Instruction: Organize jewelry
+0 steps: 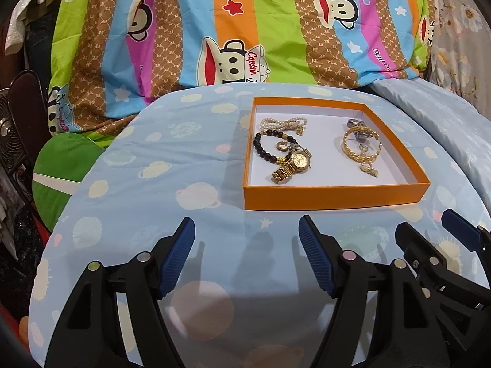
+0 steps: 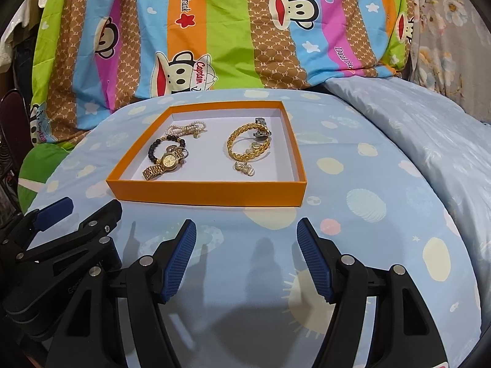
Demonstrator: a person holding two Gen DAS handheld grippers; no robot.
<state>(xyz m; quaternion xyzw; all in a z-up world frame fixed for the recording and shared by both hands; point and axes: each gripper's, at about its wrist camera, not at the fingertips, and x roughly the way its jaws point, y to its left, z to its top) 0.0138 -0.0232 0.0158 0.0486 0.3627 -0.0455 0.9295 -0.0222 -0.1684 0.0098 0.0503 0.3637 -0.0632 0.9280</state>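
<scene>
From the left wrist, the left tongs [image 1: 247, 256] point down at the blue bedcover [image 1: 129, 165], jaws apart with nothing between; the orange box [image 1: 334, 197] with a watch [image 1: 296, 161] and bangles [image 1: 360, 145] lies ahead, slightly right. From the right wrist, the right tongs [image 2: 247, 257] stand apart and empty too, just beside the left tongs, with the box ahead-left.

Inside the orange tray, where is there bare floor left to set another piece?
Bare floor in the orange tray: the strip between the watch cluster and gold bangle, and along the near and right walls. The left cluster is crowded.
</scene>
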